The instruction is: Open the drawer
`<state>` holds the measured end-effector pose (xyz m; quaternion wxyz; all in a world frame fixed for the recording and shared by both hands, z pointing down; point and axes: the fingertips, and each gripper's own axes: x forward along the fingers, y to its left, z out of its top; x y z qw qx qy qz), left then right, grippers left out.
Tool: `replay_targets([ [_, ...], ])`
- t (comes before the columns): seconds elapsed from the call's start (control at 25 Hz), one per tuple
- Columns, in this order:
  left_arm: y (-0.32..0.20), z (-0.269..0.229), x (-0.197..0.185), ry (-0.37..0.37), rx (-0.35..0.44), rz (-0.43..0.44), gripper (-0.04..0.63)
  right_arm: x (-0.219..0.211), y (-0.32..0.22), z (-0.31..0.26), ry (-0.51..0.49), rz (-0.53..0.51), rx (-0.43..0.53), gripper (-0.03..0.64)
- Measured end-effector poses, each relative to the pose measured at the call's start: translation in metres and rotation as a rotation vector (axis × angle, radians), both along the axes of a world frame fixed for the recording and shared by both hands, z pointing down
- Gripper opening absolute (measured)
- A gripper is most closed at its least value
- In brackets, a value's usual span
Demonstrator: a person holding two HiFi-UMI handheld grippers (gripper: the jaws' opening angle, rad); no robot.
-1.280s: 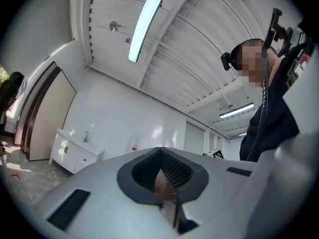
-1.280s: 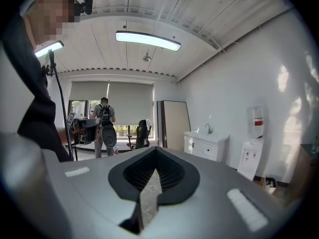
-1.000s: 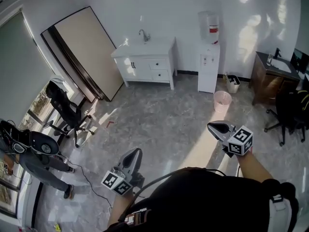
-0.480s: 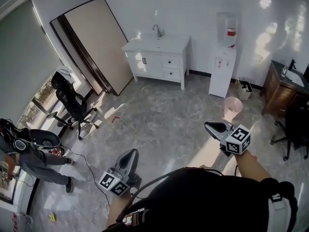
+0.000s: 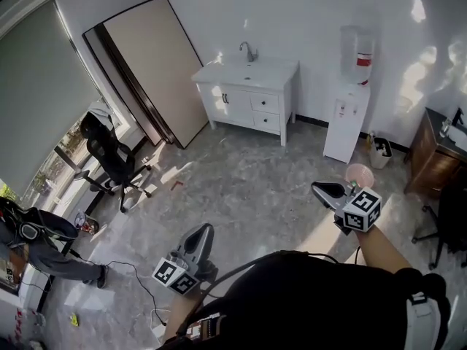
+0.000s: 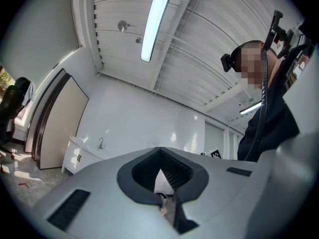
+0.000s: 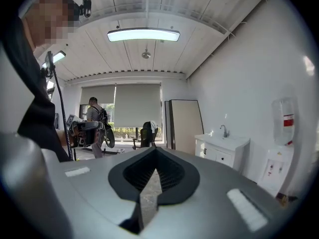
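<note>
The drawer [image 5: 265, 103] is set in the right half of a white sink cabinet [image 5: 228, 99] that stands against the far wall, well apart from both grippers. Two drawer fronts appear to be stacked there, one above the other, and both are seen flush and closed, though their handles are too small to be made out. A tap [image 5: 249, 51] is carried on the cabinet top. A water dispenser [image 5: 349, 119] is placed just to the cabinet's right, and a large board [image 5: 149, 68] is leaned on the wall to its left.

In the left gripper view only the cabinet's left end is shown; the drawer side is hidden behind the gripper's own body. In the right gripper view the whole cabinet front is seen at the right, small and far.

The left gripper [image 5: 206, 230] is held low in the head view with its jaws brought together and nothing between them. The right gripper [image 5: 322, 190] is likewise closed and empty, with only a thin slit left between its pads.

A pink bin [image 5: 359, 173] is partly covered by the right gripper in the head view. A dark wooden cabinet [image 5: 432, 159] is cut off at the right edge. An office chair [image 5: 109, 155] is seen by the window; a second person [image 5: 44, 243] is cut off at the left edge there but shown standing in the right gripper view.
</note>
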<state>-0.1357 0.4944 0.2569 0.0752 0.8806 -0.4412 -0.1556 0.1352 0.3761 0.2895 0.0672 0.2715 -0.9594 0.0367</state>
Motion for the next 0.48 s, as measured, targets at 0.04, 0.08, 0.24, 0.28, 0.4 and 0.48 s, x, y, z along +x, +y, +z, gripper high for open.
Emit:
replay_targets([
  [0.04, -0.009, 0.0, 0.009, -0.002, -0.001, 0.003, 0.0, 0.008, -0.009, 0.0, 0.0, -0.001, 0.001, -0.002],
  [0.08, -0.018, 0.001, 0.018, -0.003, -0.004, 0.005, 0.0, 0.016, -0.018, 0.001, -0.001, 0.0, 0.002, -0.002],
  [0.24, -0.053, 0.004, 0.05, -0.009, -0.008, 0.013, 0.0, 0.05, -0.059, 0.009, -0.011, 0.021, -0.007, -0.002],
  [0.28, -0.061, 0.005, 0.055, -0.013, -0.007, 0.016, 0.0, 0.056, -0.067, 0.011, -0.014, 0.028, -0.012, -0.002],
  [0.4, -0.079, 0.007, 0.061, -0.019, -0.013, 0.022, 0.0, 0.062, -0.086, 0.018, -0.019, 0.036, -0.029, -0.002],
  [0.48, -0.09, 0.011, 0.057, -0.018, -0.025, 0.022, 0.0, 0.061, -0.095, 0.024, -0.012, 0.037, -0.038, -0.002],
])
